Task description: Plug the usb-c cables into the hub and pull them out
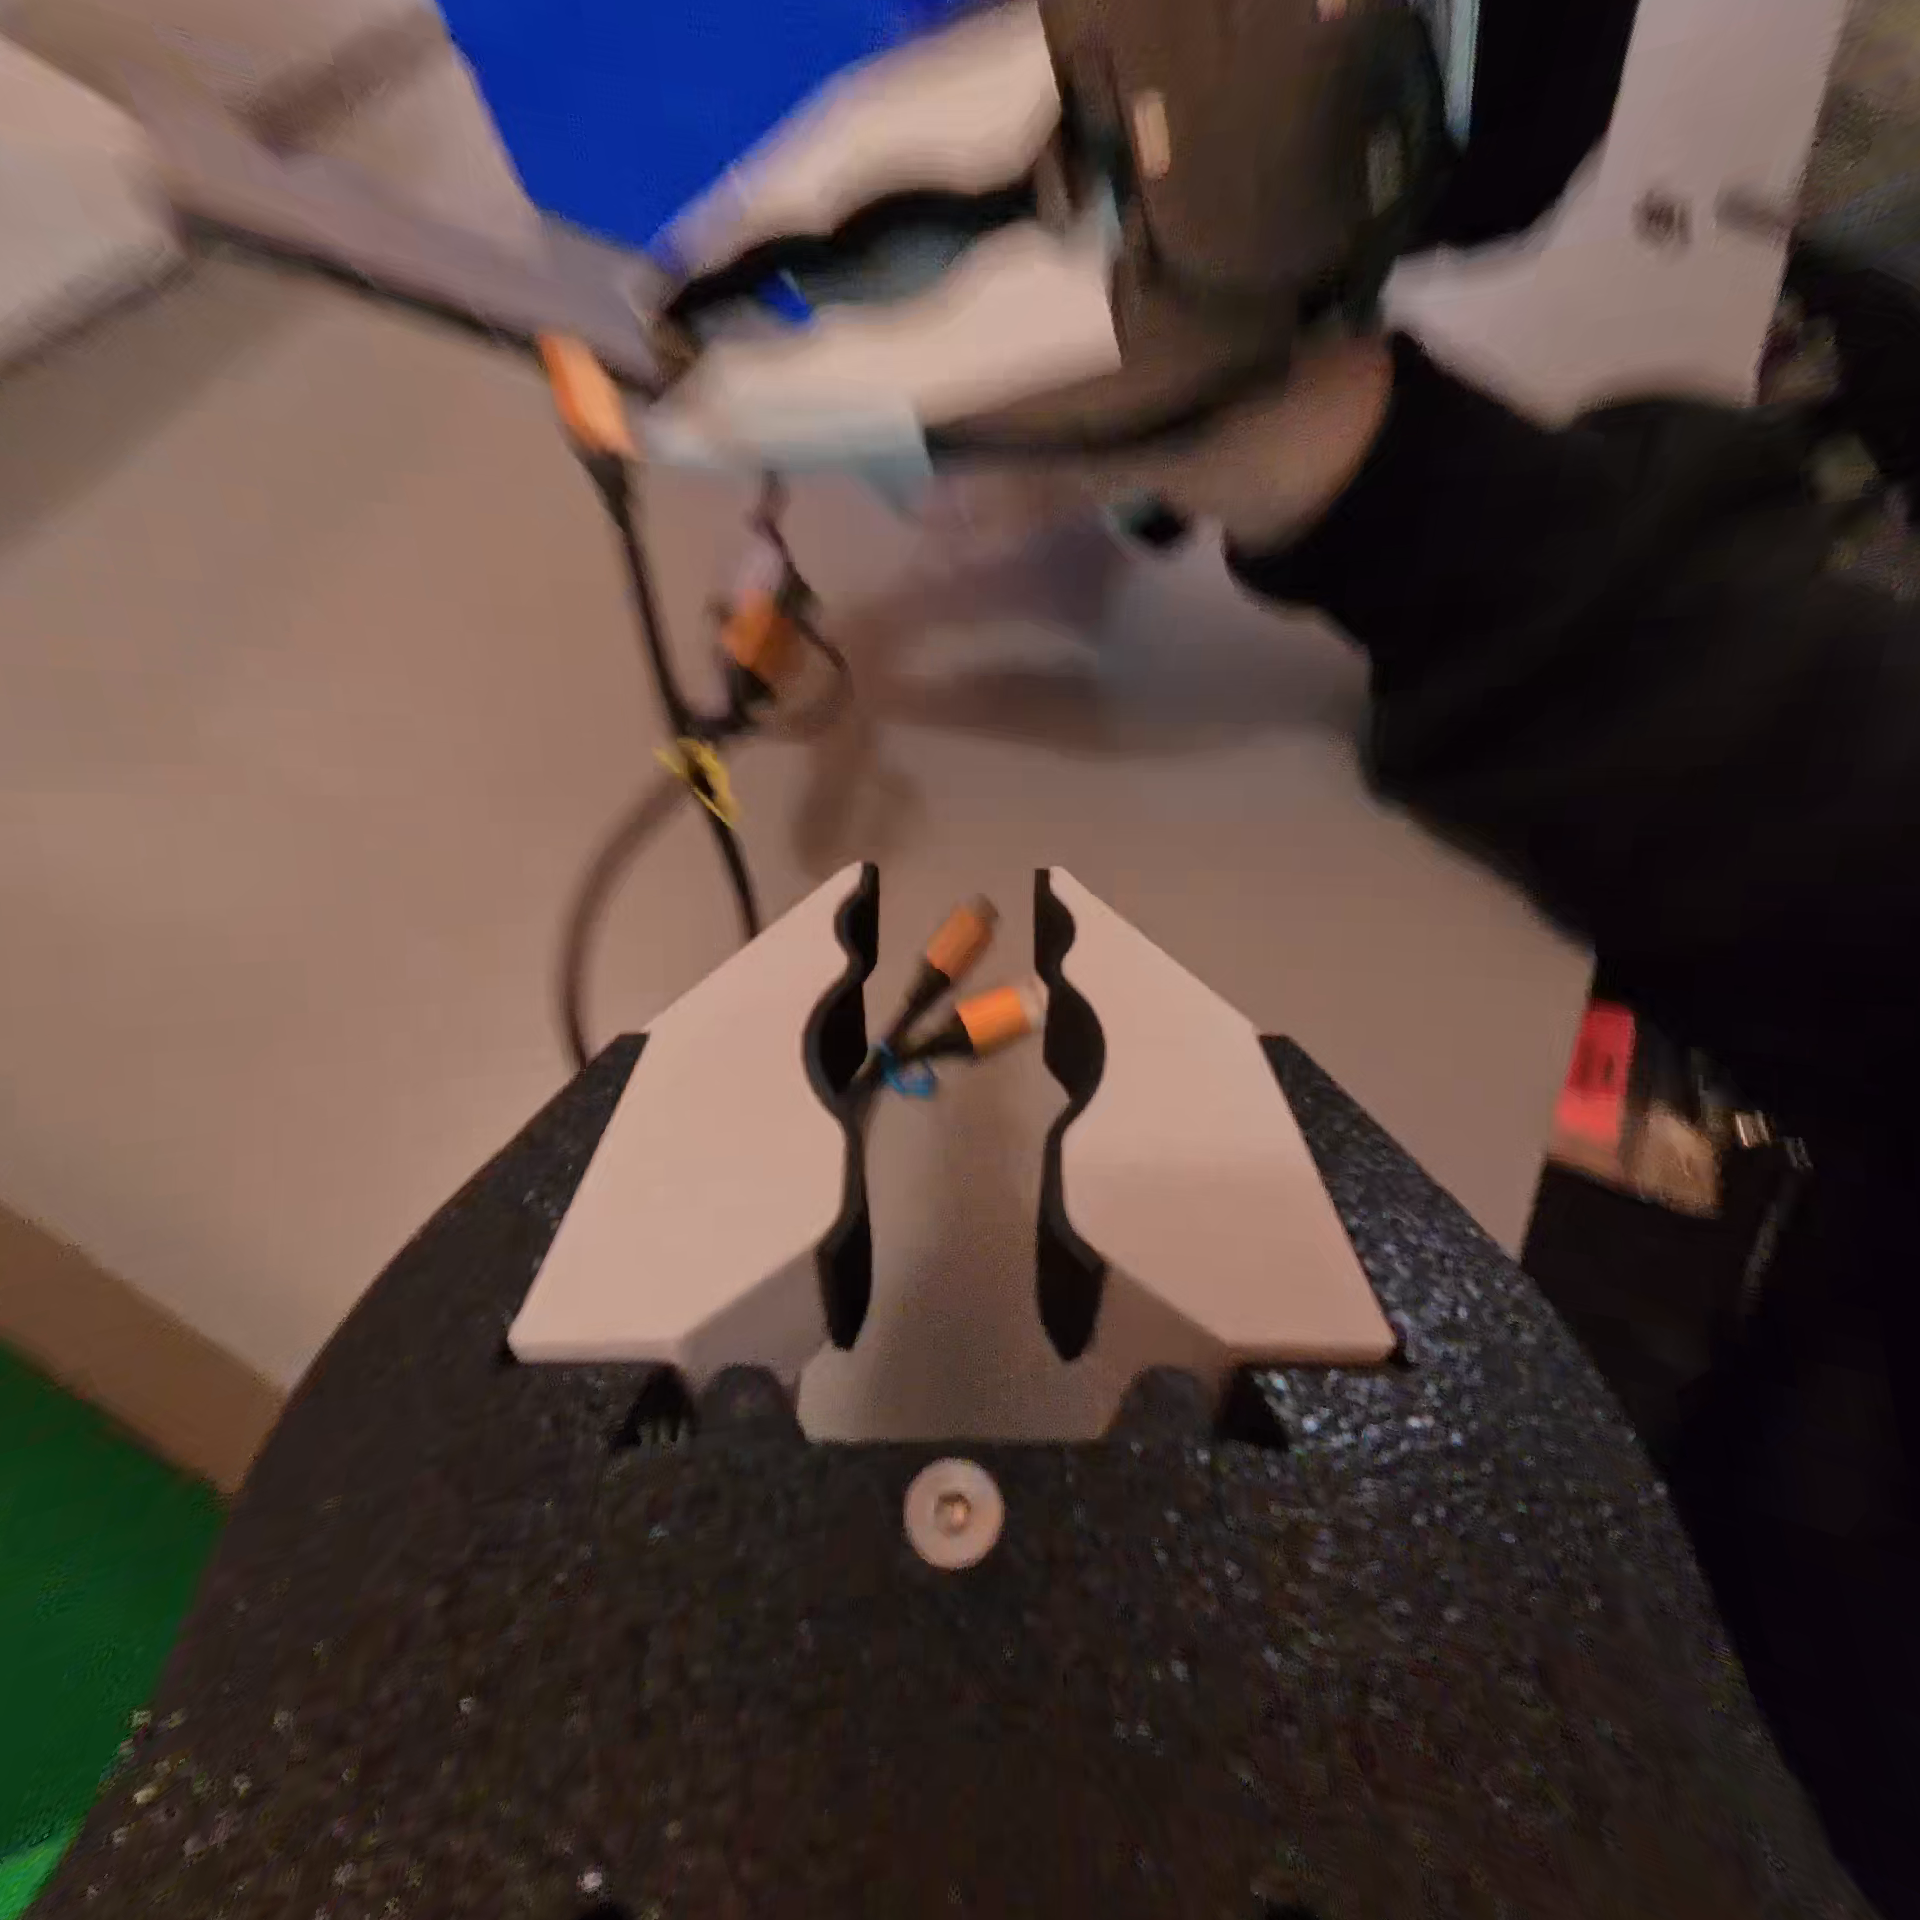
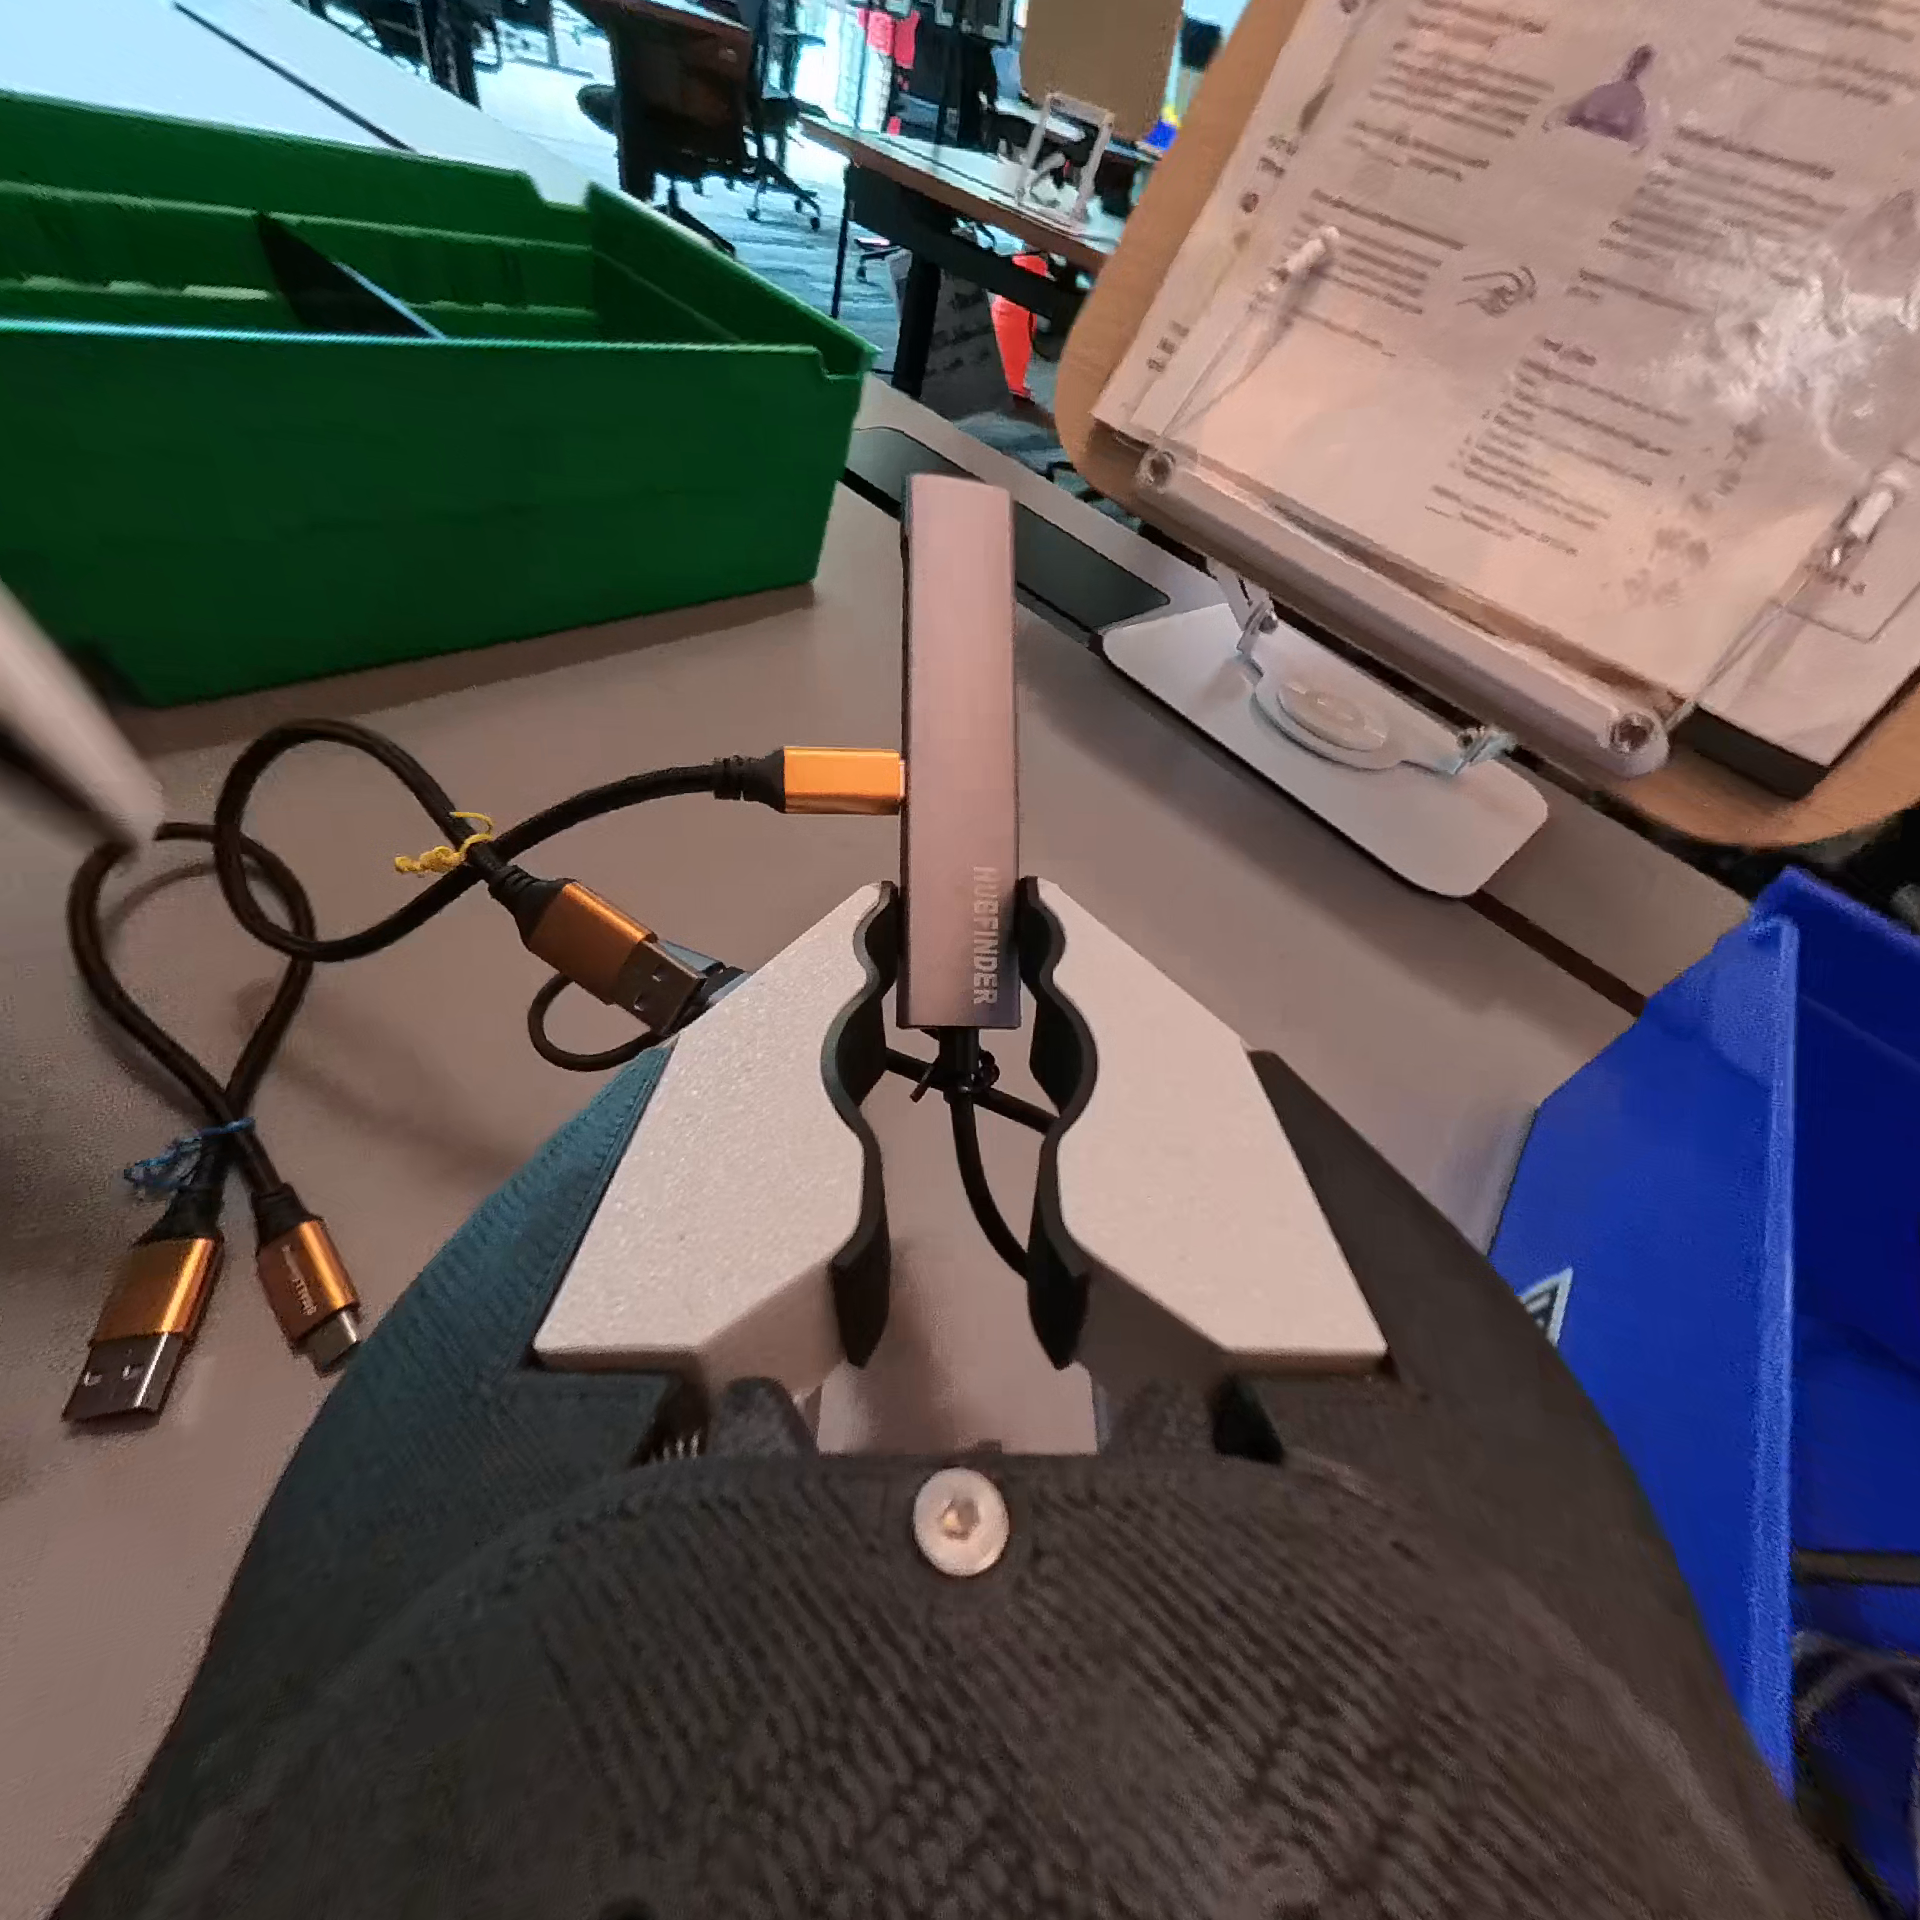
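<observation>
The right tongs (image 2: 956, 945) clamp the hub (image 2: 958, 727) upright above the tabletop (image 2: 1195, 883), with one orange plug (image 2: 840, 780) seated in its left side. The left tongs (image 1: 956, 904) are open and empty over two loose plugs (image 1: 977, 977). I think they should close on one plug body and push it straight into a port.

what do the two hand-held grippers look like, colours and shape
Both match: the left hand-held gripper and right hand-held gripper each have two pale grey wedge-shaped fingers lined with wavy black pads, on a rough black speckled body with one silver screw at its centre. A black sleeve shows in the left wrist view.
</observation>
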{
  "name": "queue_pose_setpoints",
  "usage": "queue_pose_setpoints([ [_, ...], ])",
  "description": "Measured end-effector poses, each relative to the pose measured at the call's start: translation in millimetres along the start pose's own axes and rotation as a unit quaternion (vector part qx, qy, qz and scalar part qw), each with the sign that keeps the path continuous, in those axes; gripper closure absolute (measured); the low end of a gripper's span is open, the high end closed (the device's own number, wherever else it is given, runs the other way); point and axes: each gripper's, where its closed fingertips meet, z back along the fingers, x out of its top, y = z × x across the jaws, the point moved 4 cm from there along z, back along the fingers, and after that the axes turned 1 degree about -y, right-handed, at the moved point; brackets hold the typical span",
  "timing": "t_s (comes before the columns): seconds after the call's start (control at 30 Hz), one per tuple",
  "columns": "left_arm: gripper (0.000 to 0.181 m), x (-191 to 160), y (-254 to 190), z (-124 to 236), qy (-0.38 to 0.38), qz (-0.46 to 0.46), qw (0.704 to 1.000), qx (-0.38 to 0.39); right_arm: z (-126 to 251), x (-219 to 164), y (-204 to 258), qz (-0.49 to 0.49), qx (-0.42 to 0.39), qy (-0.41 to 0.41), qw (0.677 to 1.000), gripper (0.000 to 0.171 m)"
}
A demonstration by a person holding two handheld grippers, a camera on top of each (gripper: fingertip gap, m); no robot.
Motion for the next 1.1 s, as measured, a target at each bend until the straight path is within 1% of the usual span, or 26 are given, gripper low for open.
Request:
queue_pose_setpoints([
  [0.03, 0.154, 15.5, 9.4, 8.0, -0.039, 0.008, 0.998, 0.039, -0.3, 2.9, 4.2, 0.016, 0.006, -0.007, 1.000, 0.150],
  [0.07, 0.152, 29.3, 23.4, 15.5, -0.074, 0.020, 0.993, 0.087, -0.1, 6.3, 9.2, 0.032, 0.013, -0.016, 0.999, 0.150],
  [0.1, 0.145, 40.3, 40.7, 21.4, -0.106, 0.038, 0.984, 0.136, 0.5, 10.7, 13.8, 0.048, 0.016, -0.028, 0.998, 0.150],
  [0.13, 0.137, 47.8, 56.9, 23.3, -0.130, 0.062, 0.976, 0.164, 1.7, 16.0, 17.8, 0.065, 0.015, -0.043, 0.997, 0.150],
  [0.17, 0.137, 52.0, 68.0, 20.0, -0.143, 0.097, 0.972, 0.158, 3.1, 21.1, 22.2, 0.077, 0.018, -0.059, 0.995, 0.150],
  [0.2, 0.138, 55.5, 72.2, 12.8, -0.155, 0.137, 0.971, 0.117, 4.6, 26.0, 27.1, 0.086, 0.026, -0.077, 0.993, 0.150],
  [0.23, 0.138, 60.0, 71.8, 5.3, -0.170, 0.179, 0.967, 0.057, 6.3, 30.4, 31.2, 0.095, 0.031, -0.095, 0.990, 0.150],
  [0.3, 0.139, 70.6, 67.0, -5.0, -0.210, 0.249, 0.944, -0.057, 8.9, 36.1, 39.0, 0.114, 0.044, -0.121, 0.985, 0.150],
  [0.33, 0.140, 74.4, 64.0, -8.1, -0.226, 0.269, 0.931, -0.105, 10.0, 38.0, 43.0, 0.124, 0.052, -0.131, 0.982, 0.150],
  [0.37, 0.164, 75.6, 62.2, -10.9, -0.232, 0.282, 0.921, -0.138, 11.0, 39.8, 45.6, 0.135, 0.054, -0.141, 0.979, 0.150],
  [0.4, 0.174, 74.6, 64.9, -13.3, -0.238, 0.293, 0.915, -0.144, 12.0, 40.7, 44.8, 0.145, 0.045, -0.147, 0.977, 0.150],
  [0.47, 0.175, 70.8, 67.8, -15.1, -0.239, 0.310, 0.904, -0.170, 12.5, 40.0, 45.0, 0.172, 0.041, -0.154, 0.972, 0.150],
  [0.5, 0.176, 69.4, 70.7, -15.2, -0.245, 0.339, 0.890, -0.183, 14.8, 43.1, 44.9, 0.183, 0.035, -0.175, 0.967, 0.149],
  [0.57, 0.176, 68.0, 79.4, -12.1, -0.273, 0.395, 0.853, -0.206, 27.4, 56.7, 35.8, 0.177, -0.006, -0.241, 0.954, 0.136],
  [0.63, 0.176, 67.1, 83.9, -6.4, -0.291, 0.435, 0.818, -0.237, 42.4, 66.0, 20.8, 0.134, -0.026, -0.285, 0.949, 0.118],
  [0.67, 0.176, 67.2, 83.8, -3.8, -0.294, 0.442, 0.809, -0.250, 47.5, 67.8, 16.2, 0.094, -0.006, -0.300, 0.949, 0.105],
  [0.7, 0.176, 67.7, 81.7, -1.2, -0.292, 0.444, 0.805, -0.266, 50.0, 67.8, 15.0, 0.054, 0.035, -0.307, 0.949, 0.093],
  [0.77, 0.176, 71.1, 75.3, 4.9, -0.284, 0.445, 0.794, -0.302, 49.2, 64.6, 15.2, -0.018, 0.106, -0.304, 0.947, 0.074],
  [0.8, 0.176, 72.9, 73.5, 7.9, -0.281, 0.448, 0.790, -0.311, 47.2, 62.1, 18.3, -0.035, 0.135, -0.298, 0.944, 0.068],
  [0.87, 0.176, 76.6, 70.4, 14.2, -0.278, 0.446, 0.787, -0.323, 44.5, 59.7, 27.4, -0.036, 0.168, -0.293, 0.940, 0.067],
  [0.97, 0.176, 77.7, 64.9, 14.3, -0.262, 0.451, 0.791, -0.320, 42.9, 63.8, 41.9, 0.018, 0.151, -0.304, 0.940, 0.076],
  [1.03, 0.176, 77.4, 58.2, 11.2, -0.250, 0.456, 0.788, -0.329, 36.1, 60.0, 54.7, 0.041, 0.165, -0.278, 0.945, 0.079],
  [1.07, 0.176, 76.5, 55.1, 9.0, -0.244, 0.457, 0.789, -0.331, 33.6, 59.1, 57.6, 0.047, 0.164, -0.273, 0.947, 0.084],
  [1.1, 0.176, 75.0, 52.5, 6.0, -0.235, 0.455, 0.792, -0.331, 33.1, 58.9, 59.5, 0.052, 0.161, -0.276, 0.946, 0.093],
])
